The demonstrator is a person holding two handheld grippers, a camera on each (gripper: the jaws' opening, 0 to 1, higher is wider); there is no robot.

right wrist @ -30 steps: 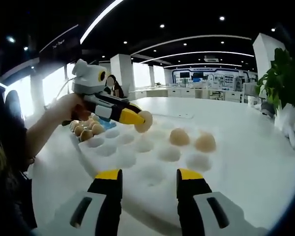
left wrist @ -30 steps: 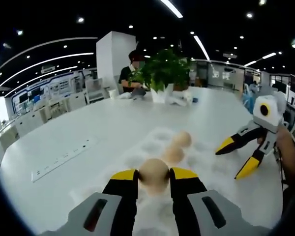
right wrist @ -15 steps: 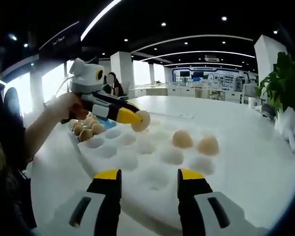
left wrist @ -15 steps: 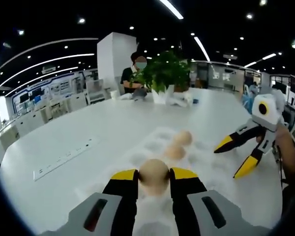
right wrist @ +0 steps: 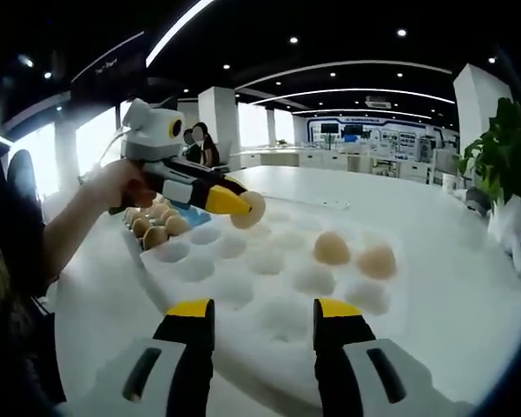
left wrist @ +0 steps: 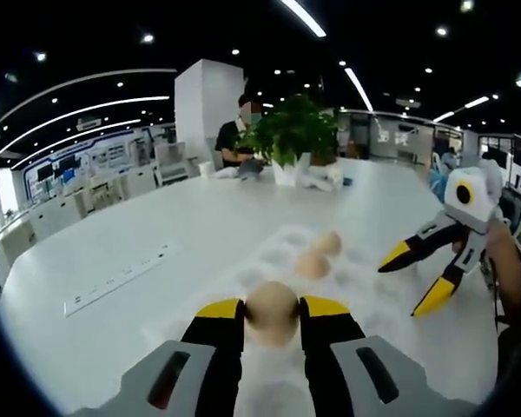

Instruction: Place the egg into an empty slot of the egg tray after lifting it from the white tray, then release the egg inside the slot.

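My left gripper (left wrist: 272, 311) is shut on a tan egg (left wrist: 272, 310), held above the near part of the white egg tray (left wrist: 269, 261). Two more eggs (left wrist: 315, 264) sit in slots further along. In the right gripper view the left gripper (right wrist: 243, 208) comes in from the left with its egg (right wrist: 248, 209) over the tray (right wrist: 269, 291), where two eggs (right wrist: 332, 248) lie at the right. My right gripper (right wrist: 263, 310) stands open and bare over the tray's near edge; it also appears as the right gripper (left wrist: 421, 276) in the left gripper view.
Several eggs (right wrist: 154, 221) rest in a tray behind the left gripper. A potted plant (left wrist: 291, 135) and a seated person (left wrist: 234, 139) are at the table's far end. A power strip (left wrist: 113, 281) lies on the white table at the left.
Both views shifted a little as the hands moved; the left gripper keeps its hold on the egg above the tray. The right gripper stays open.
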